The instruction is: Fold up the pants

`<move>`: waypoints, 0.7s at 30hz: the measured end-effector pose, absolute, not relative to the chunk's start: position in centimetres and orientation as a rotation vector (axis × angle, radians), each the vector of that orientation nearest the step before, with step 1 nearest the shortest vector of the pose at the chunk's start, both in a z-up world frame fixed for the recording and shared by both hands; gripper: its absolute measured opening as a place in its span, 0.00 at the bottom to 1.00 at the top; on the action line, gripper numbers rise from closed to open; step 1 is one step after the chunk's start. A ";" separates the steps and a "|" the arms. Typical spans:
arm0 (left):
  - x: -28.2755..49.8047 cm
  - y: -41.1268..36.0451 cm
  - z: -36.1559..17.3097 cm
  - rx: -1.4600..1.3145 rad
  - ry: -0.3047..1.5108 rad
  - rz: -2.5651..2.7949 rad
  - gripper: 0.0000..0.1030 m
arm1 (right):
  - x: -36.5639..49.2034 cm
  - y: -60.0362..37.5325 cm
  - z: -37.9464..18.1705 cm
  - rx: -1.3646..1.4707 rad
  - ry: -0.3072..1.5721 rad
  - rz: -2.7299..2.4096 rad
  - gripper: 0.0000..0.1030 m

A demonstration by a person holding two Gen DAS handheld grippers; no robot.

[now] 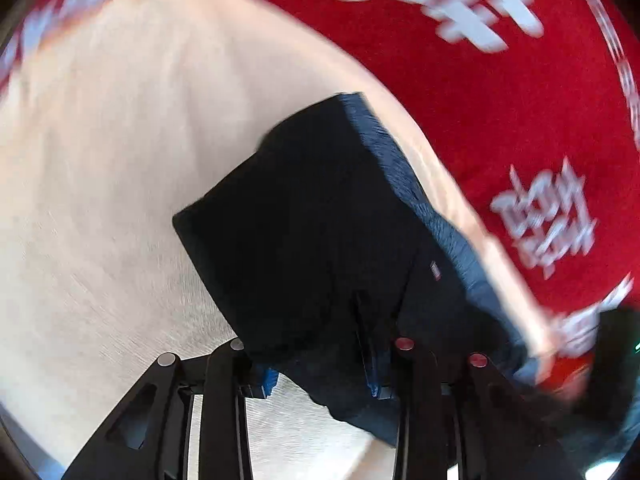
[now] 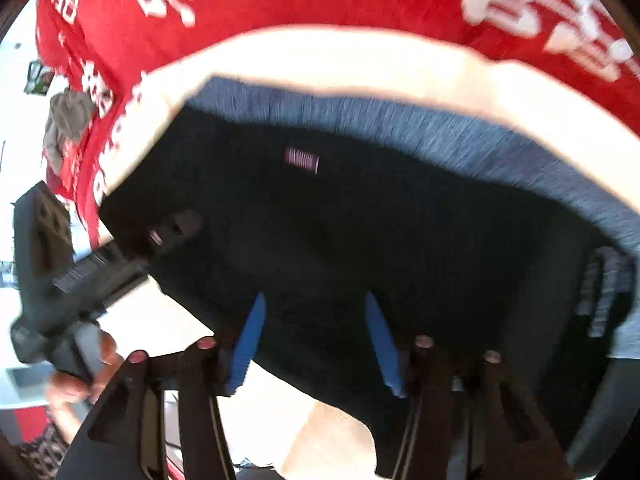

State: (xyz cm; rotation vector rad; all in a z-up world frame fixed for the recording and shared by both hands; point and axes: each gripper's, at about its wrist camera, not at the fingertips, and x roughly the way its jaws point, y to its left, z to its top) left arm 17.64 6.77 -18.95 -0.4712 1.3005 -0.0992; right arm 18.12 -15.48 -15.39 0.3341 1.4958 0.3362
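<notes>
The dark navy pants (image 1: 320, 216) lie folded into a compact block on a cream cloth (image 1: 100, 160). A lighter blue ribbed waistband (image 1: 400, 168) runs along their right edge, and a small red label (image 1: 435, 271) shows on top. My left gripper (image 1: 320, 368) has its jaws spread, and the near end of the pants drapes over and between its blue fingers (image 1: 374, 376). In the right wrist view the pants (image 2: 360, 232) fill the middle, with the waistband (image 2: 400, 120) at the far edge. My right gripper (image 2: 316, 340) is open, its blue fingers (image 2: 250, 340) resting over the dark fabric.
The cream cloth lies on a red mat with white lettering (image 1: 500, 80). The left gripper and the hand holding it (image 2: 68, 300) appear at the left of the right wrist view. A grey crumpled cloth (image 2: 66, 128) lies far left. Both views are motion-blurred.
</notes>
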 end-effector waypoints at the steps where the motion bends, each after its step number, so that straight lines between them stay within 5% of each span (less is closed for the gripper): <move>1: 17.5 5.5 -18.1 -0.352 1.276 -0.095 0.32 | 18.8 -15.7 -14.4 0.340 1.490 0.331 0.67; 4: 16.6 2.0 -16.5 -0.077 1.198 -0.096 0.32 | 21.3 -15.4 -11.9 0.333 1.500 0.330 0.78; 10: 16.0 -0.1 -15.9 0.101 1.141 -0.116 0.32 | 27.8 -9.0 -9.6 0.175 1.617 0.448 0.81; 21: 15.7 -1.0 -15.8 0.177 1.114 -0.110 0.32 | 30.8 3.1 -16.3 -0.091 1.963 0.602 0.81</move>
